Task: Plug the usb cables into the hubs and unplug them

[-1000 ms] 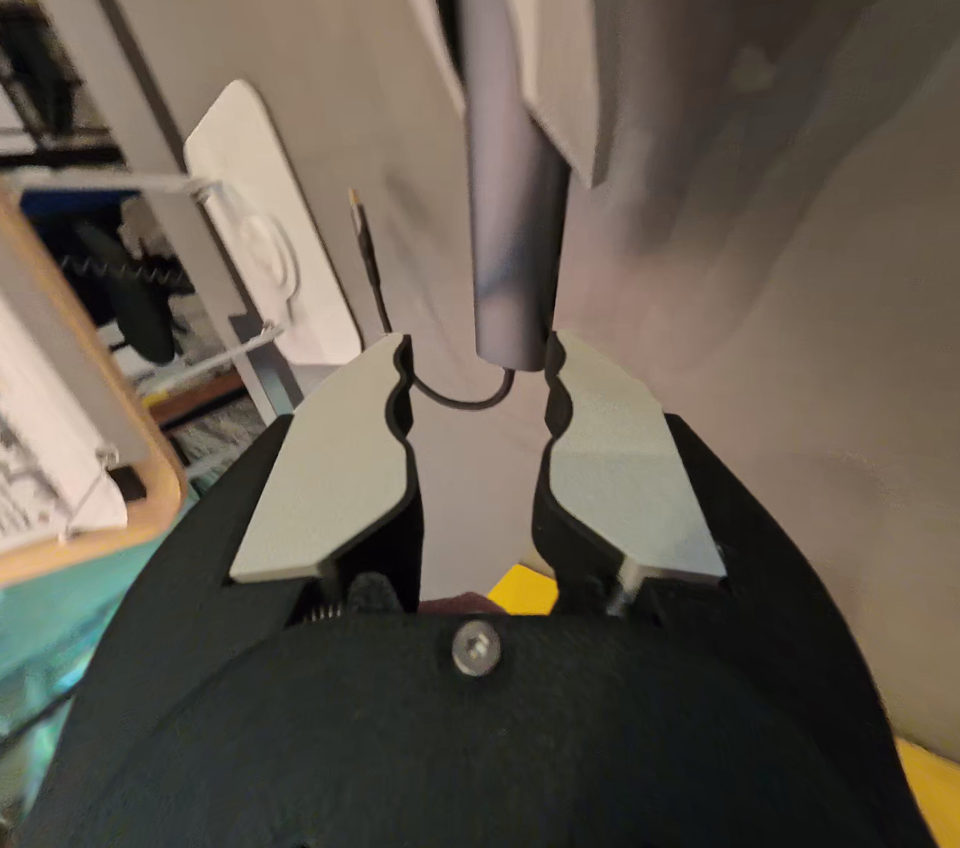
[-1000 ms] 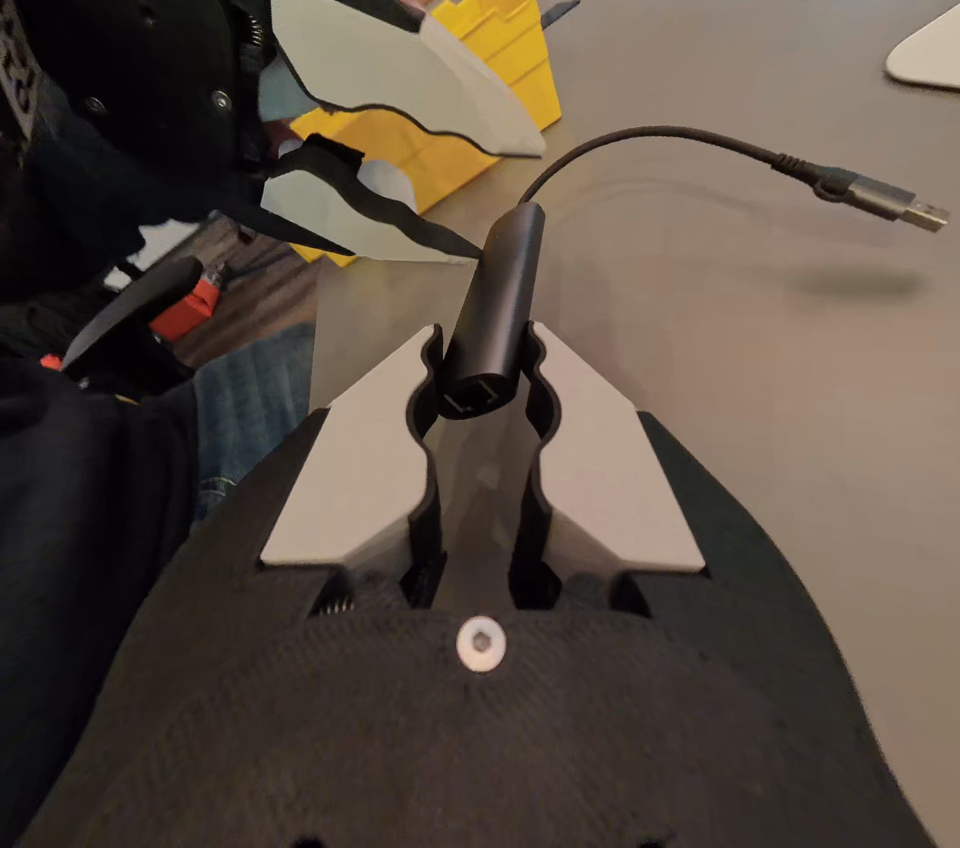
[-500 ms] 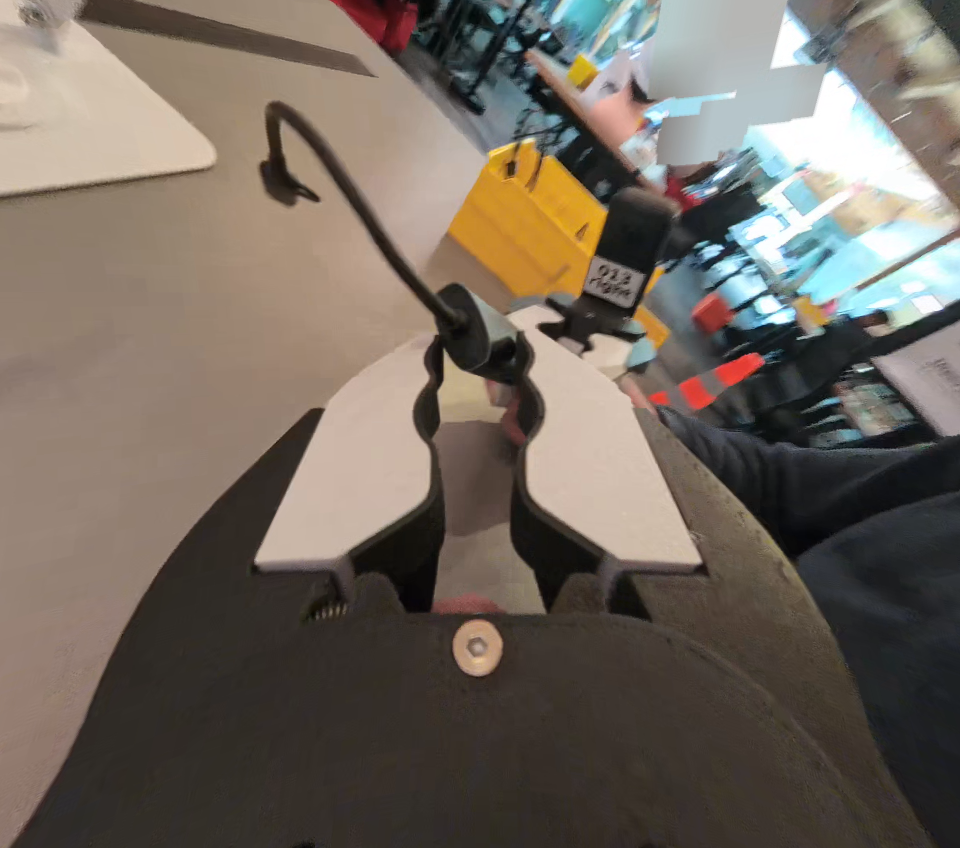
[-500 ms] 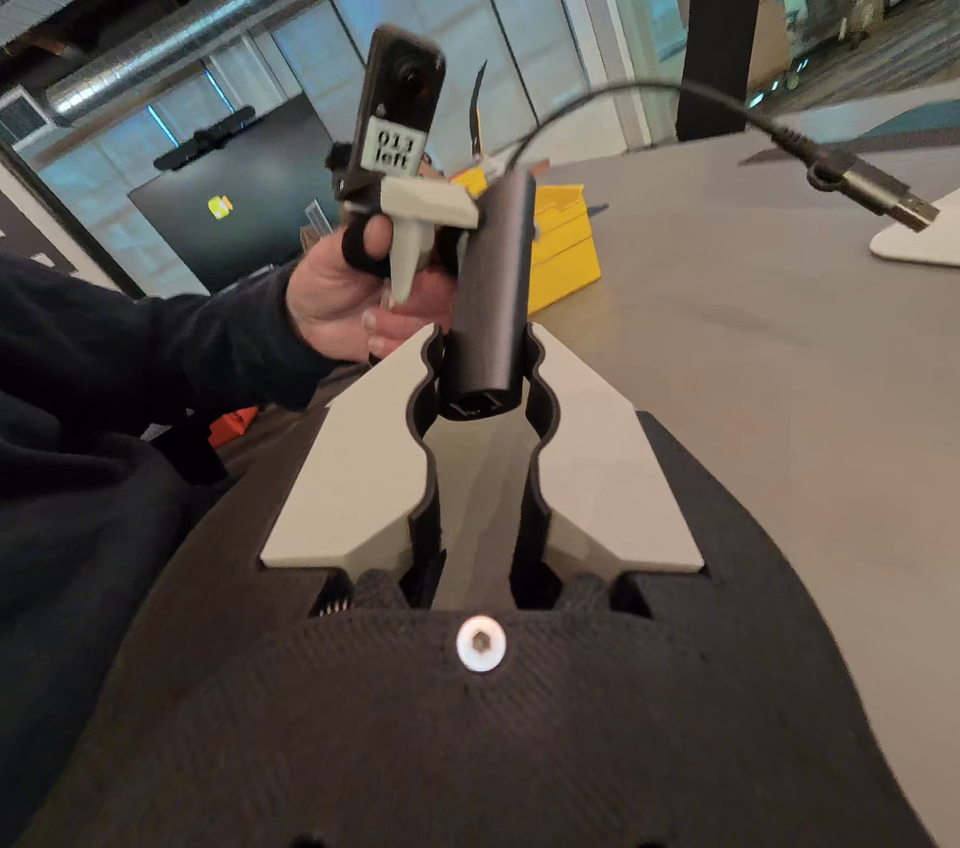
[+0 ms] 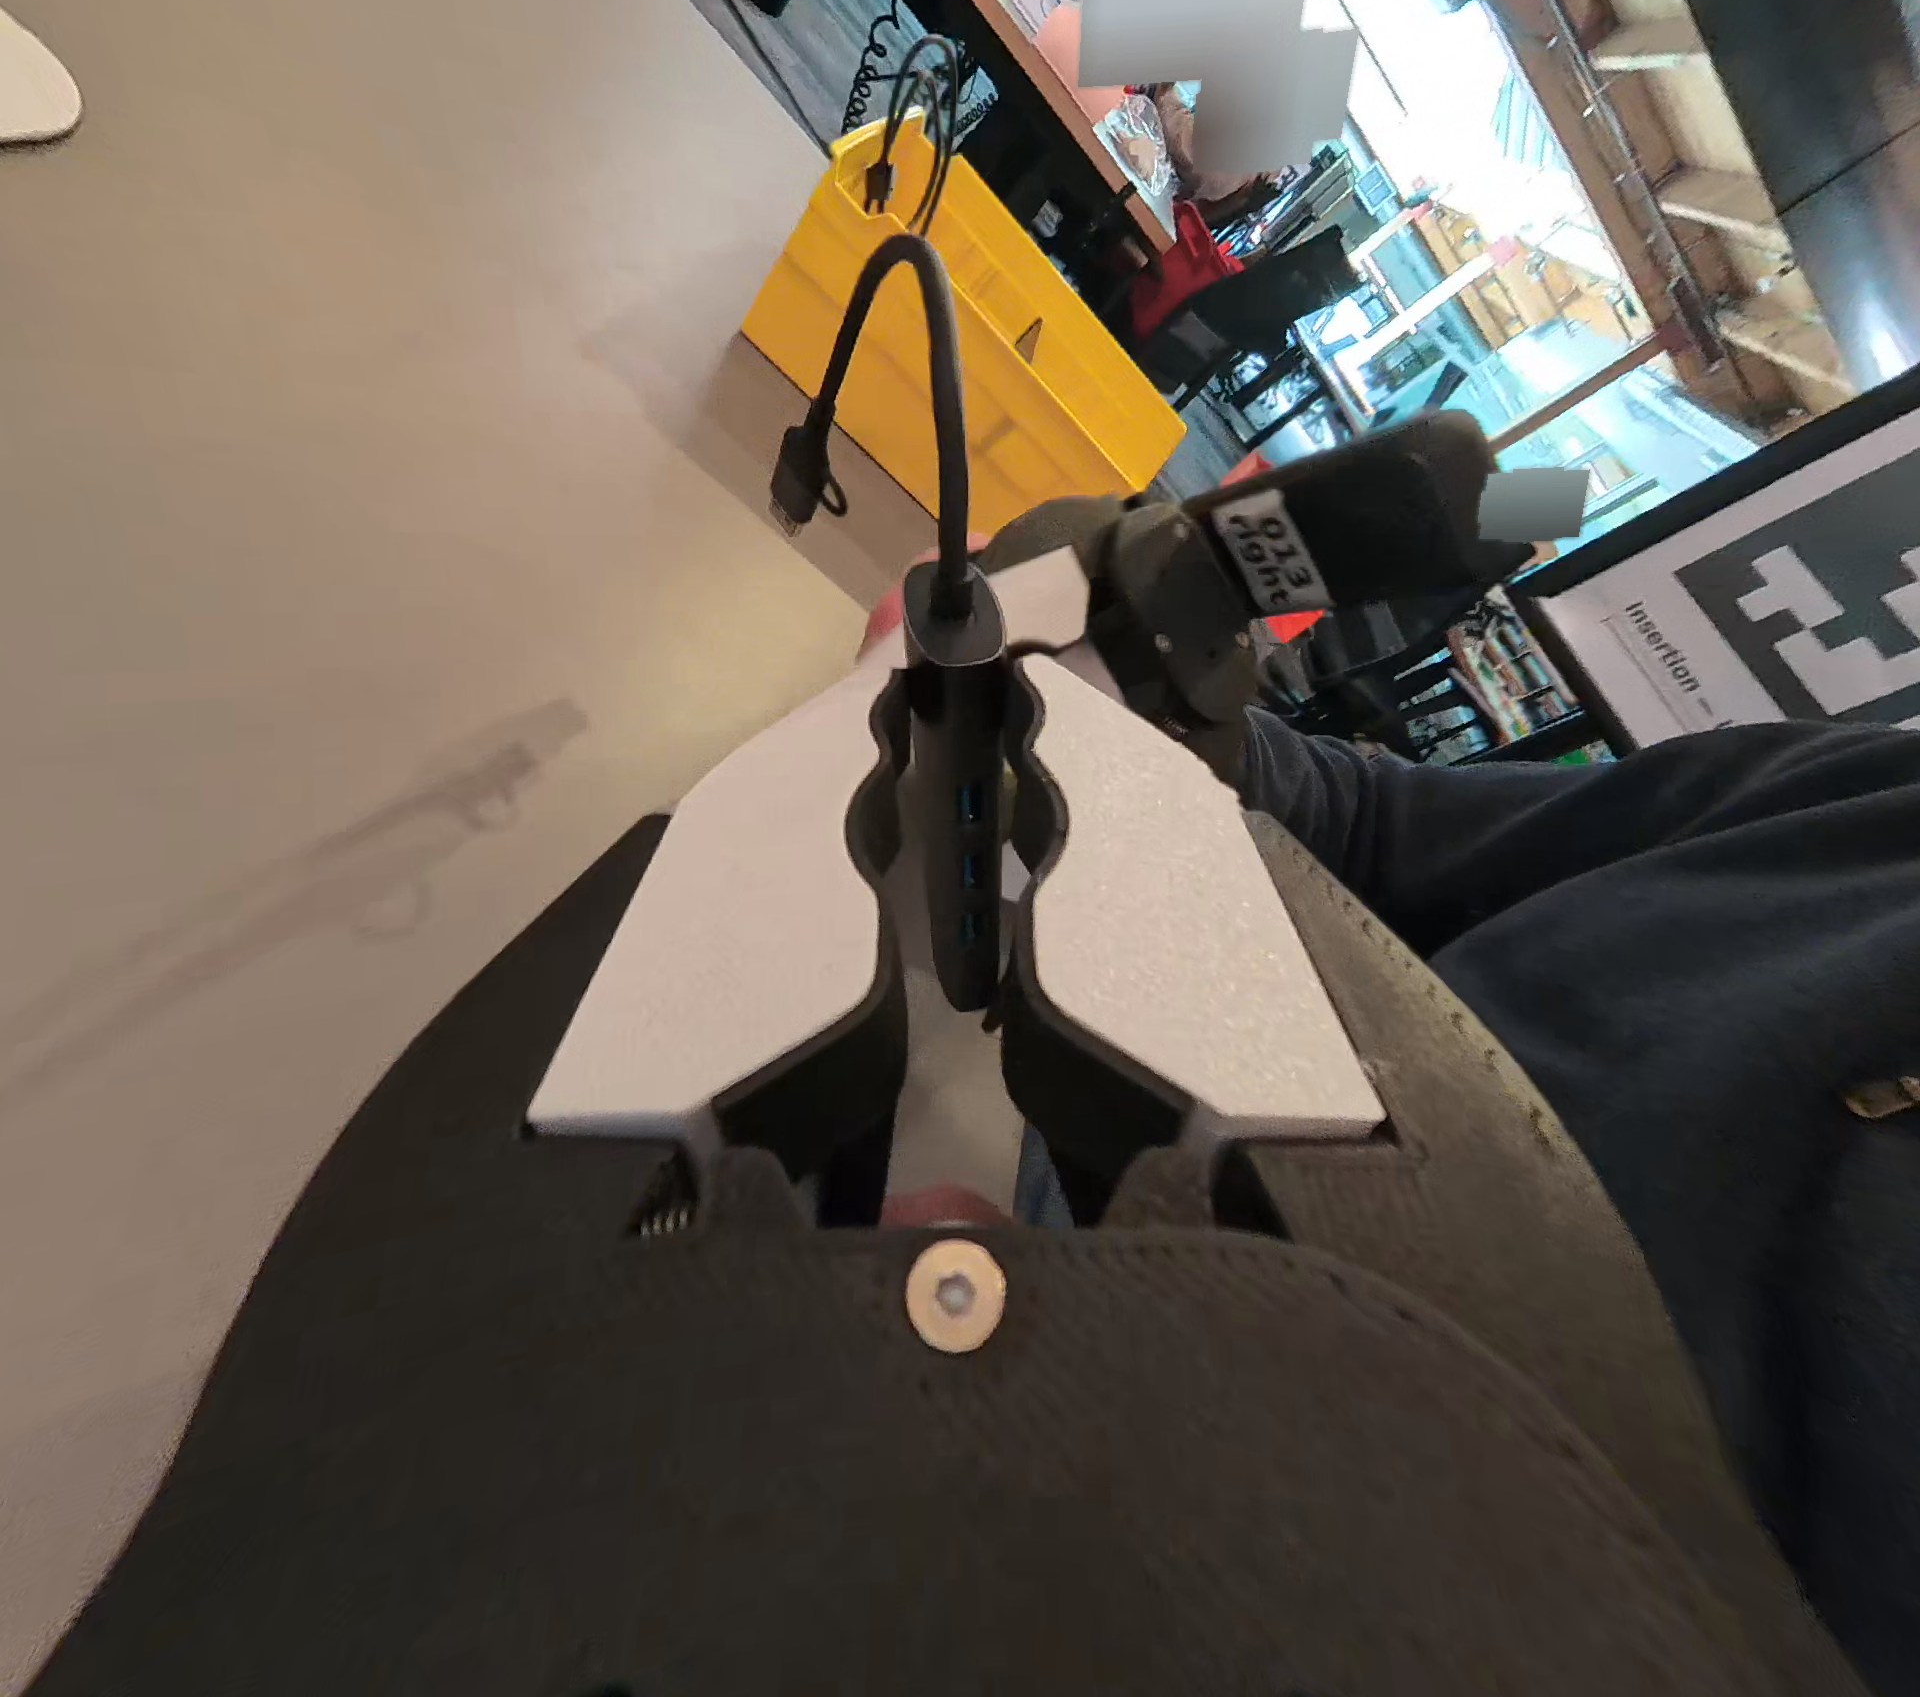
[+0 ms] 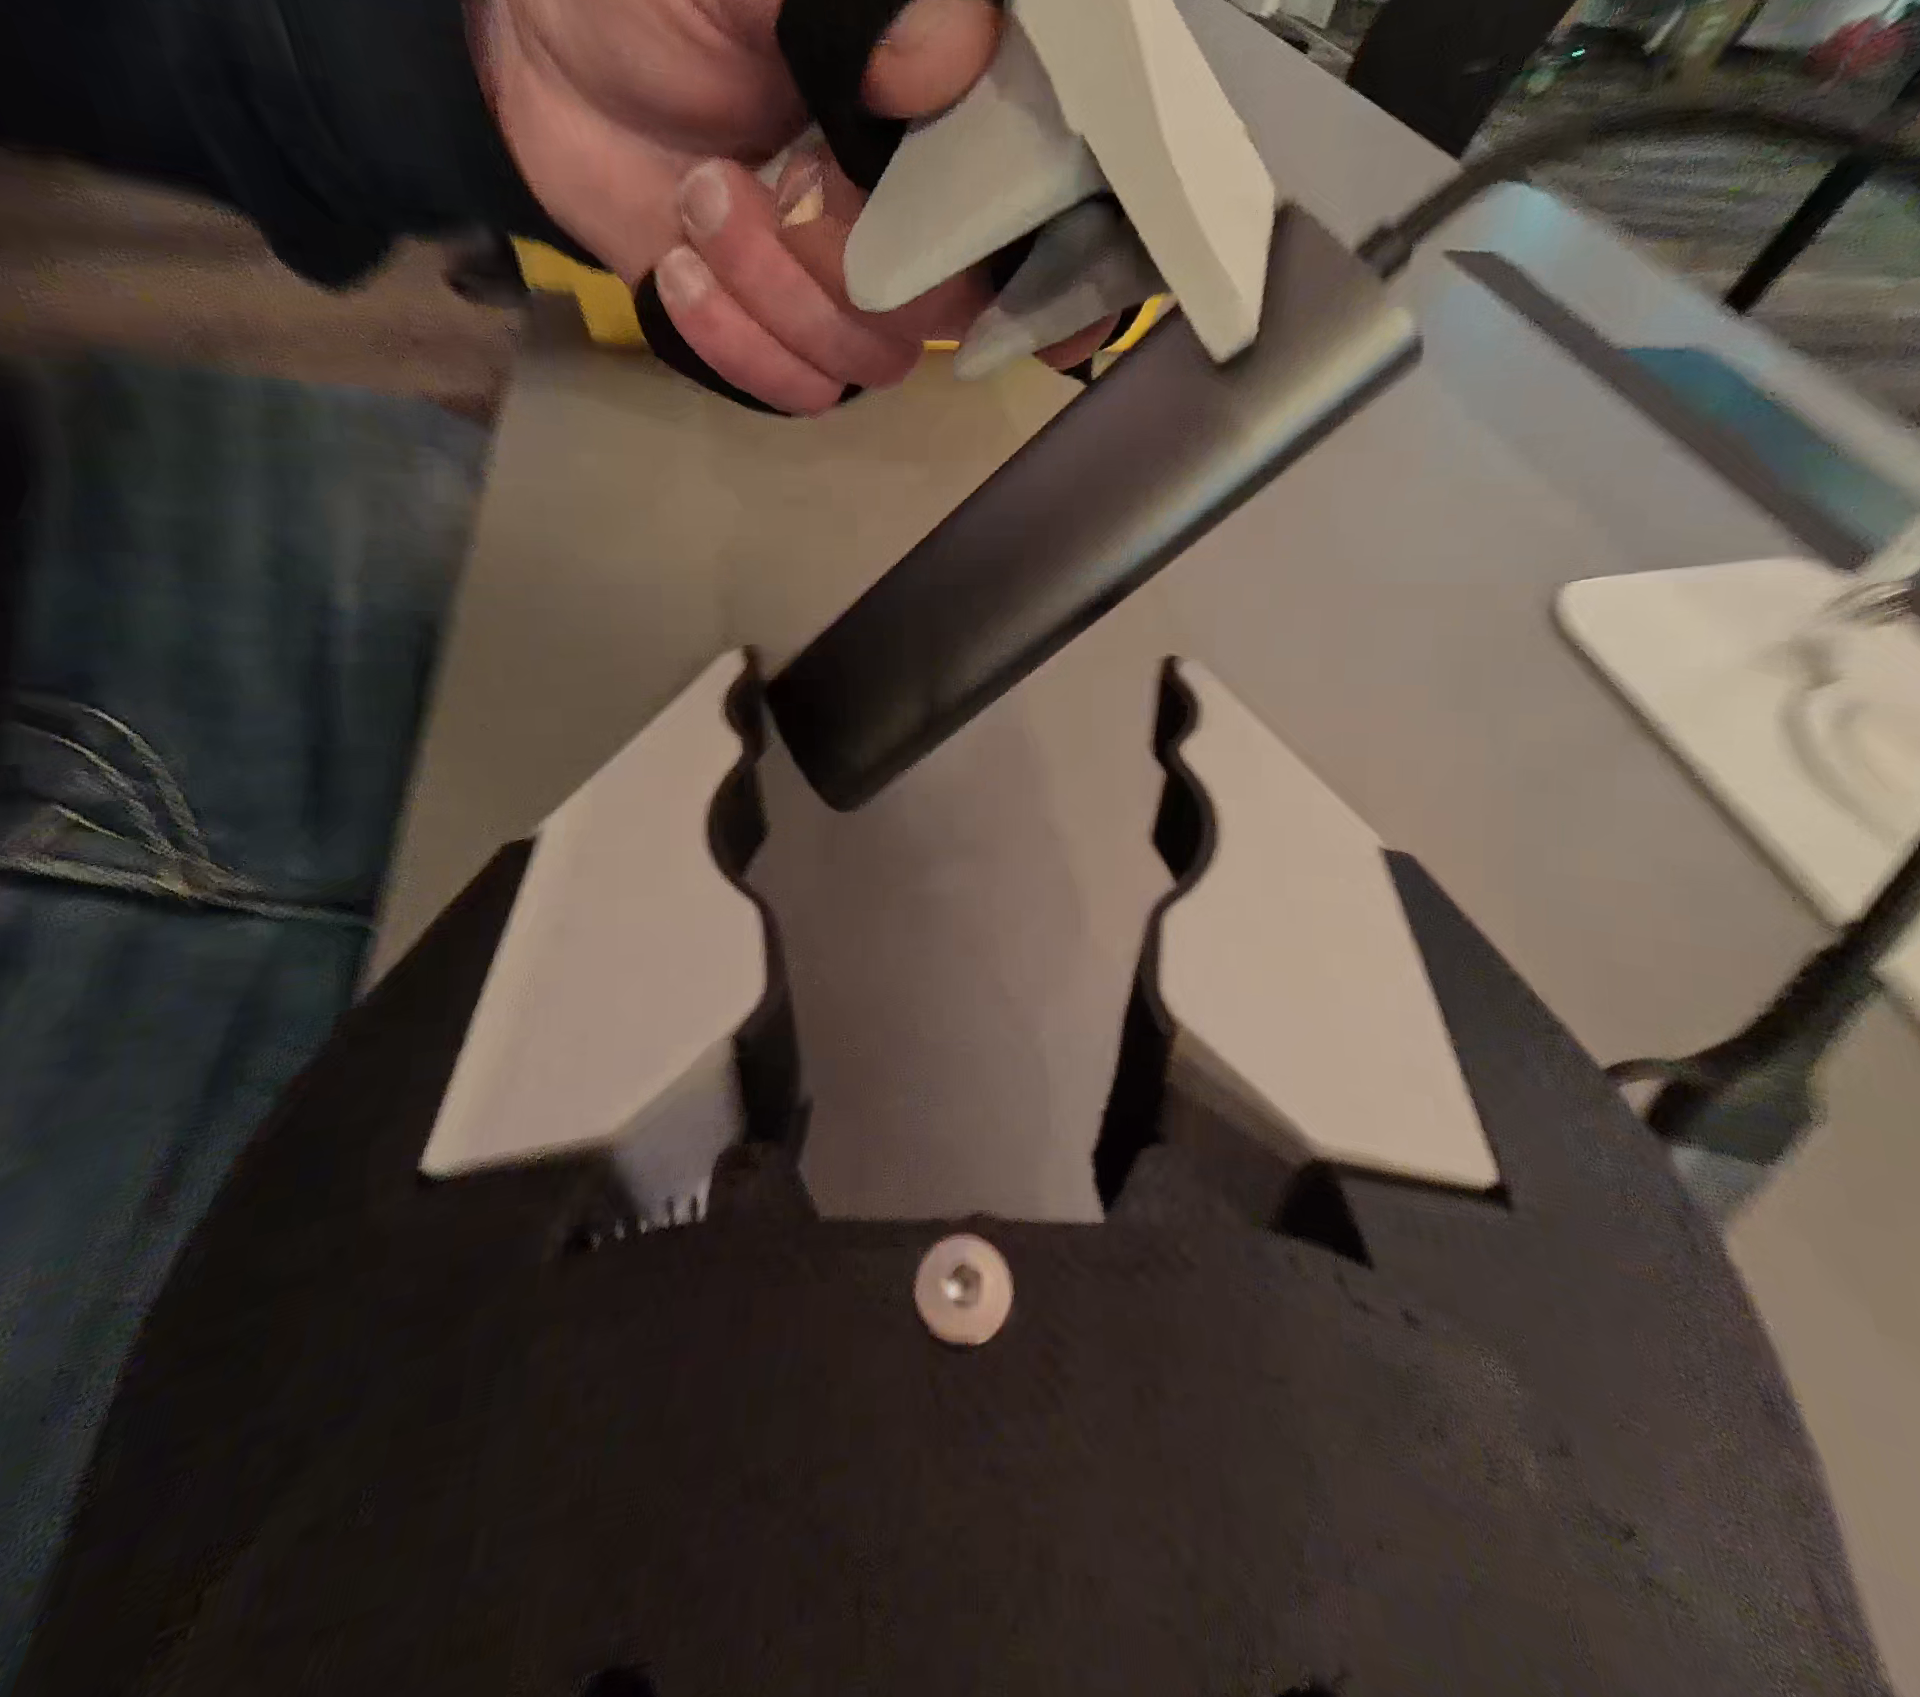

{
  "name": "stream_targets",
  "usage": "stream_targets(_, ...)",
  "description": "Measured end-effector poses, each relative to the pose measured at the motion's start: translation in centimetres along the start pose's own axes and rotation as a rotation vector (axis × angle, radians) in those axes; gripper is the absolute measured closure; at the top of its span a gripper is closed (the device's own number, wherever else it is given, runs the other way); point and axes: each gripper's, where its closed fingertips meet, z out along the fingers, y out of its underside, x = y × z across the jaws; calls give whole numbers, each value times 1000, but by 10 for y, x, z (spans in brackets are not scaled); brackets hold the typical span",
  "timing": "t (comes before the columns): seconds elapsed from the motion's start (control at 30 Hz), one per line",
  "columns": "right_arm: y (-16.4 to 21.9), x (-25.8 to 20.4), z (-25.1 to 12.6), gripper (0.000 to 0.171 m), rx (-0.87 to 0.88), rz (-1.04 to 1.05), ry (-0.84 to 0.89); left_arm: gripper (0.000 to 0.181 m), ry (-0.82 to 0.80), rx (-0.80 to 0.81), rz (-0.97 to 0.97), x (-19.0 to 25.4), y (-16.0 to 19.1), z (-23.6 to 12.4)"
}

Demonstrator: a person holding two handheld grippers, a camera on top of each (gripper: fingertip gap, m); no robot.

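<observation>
A dark USB hub (image 5: pixel 961 826) with blue ports lies lengthwise between my left gripper's fingers. My left gripper (image 5: pixel 956 691) is shut on it, above the grey table (image 5: pixel 312 297). The hub's black cable (image 5: pixel 940 359) arcs up and over, and its plug (image 5: pixel 798 494) hangs free. In the right wrist view the hub (image 6: pixel 1070 535) slants across, pinched near its far end by the left gripper's white fingers (image 6: pixel 1143 120). My right gripper (image 6: pixel 961 691) is open and empty; the hub's near end touches its left fingertip. The plug end (image 6: pixel 1756 1086) is blurred at right.
A yellow bin (image 5: pixel 997 359) holding another cable stands at the table's far edge. A white flat stand base (image 6: pixel 1745 712) lies on the table to the right. The person's hand (image 6: pixel 644 37) and sleeve are close behind the hub, a jeans-clad leg (image 6: pixel 187 712) at left.
My right gripper has opened and let go of the hub. My left gripper now holds the hub alone, deeper between its fingers, and both views have swung.
</observation>
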Motion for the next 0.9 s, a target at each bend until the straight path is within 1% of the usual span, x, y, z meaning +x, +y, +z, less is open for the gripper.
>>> stream_targets(0.03,4,6,0,84,-58,-80,46,165,8,3,-27,-3,2,1)
stream_targets(0.07,10,11,-1,74,-129,-163,90,165,12,2,-58,-6,4,2)
stream_targets(0.13,19,16,-1,59,-245,-290,130,165,9,7,-93,-13,8,4)
stream_targets(0.2,29,20,2,44,-346,-370,152,165,-4,7,-121,-19,11,7)
stream_targets(0.27,33,16,8,38,-380,-383,131,165,-3,-1,-137,-21,16,13)
stream_targets(0.33,39,19,12,30,-423,-377,146,165,-15,-25,-144,-23,21,19)
stream_targets(0.37,42,23,13,29,-445,-388,163,165,-9,-34,-149,-23,24,22)
stream_targets(0.47,51,26,16,31,-486,-389,169,165,-34,-46,-156,-29,27,26)
stream_targets(0.5,57,24,15,39,-515,-391,150,165,-47,-47,-163,-32,28,27)
stream_targets(0.53,64,19,14,57,-545,-375,109,165,-59,-43,-180,-37,28,27)
stream_targets(0.57,67,15,14,67,-546,-340,88,165,-63,-43,-187,-40,29,27)
stream_targets(0.6,70,11,14,73,-544,-299,64,165,-59,-55,-181,-42,31,29)
stream_targets(0.7,78,7,11,78,-556,-195,26,165,-103,-88,-179,-53,37,34)
stream_targets(0.77,80,0,8,74,-543,-86,-35,166,-103,-77,-180,-58,38,38)
stream_targets(0.87,63,-6,5,84,-379,207,-137,166,-83,-42,-197,-59,36,41)
stream_targets(0.9,59,-3,3,92,-329,298,-157,166,-88,-38,-195,-60,36,41)
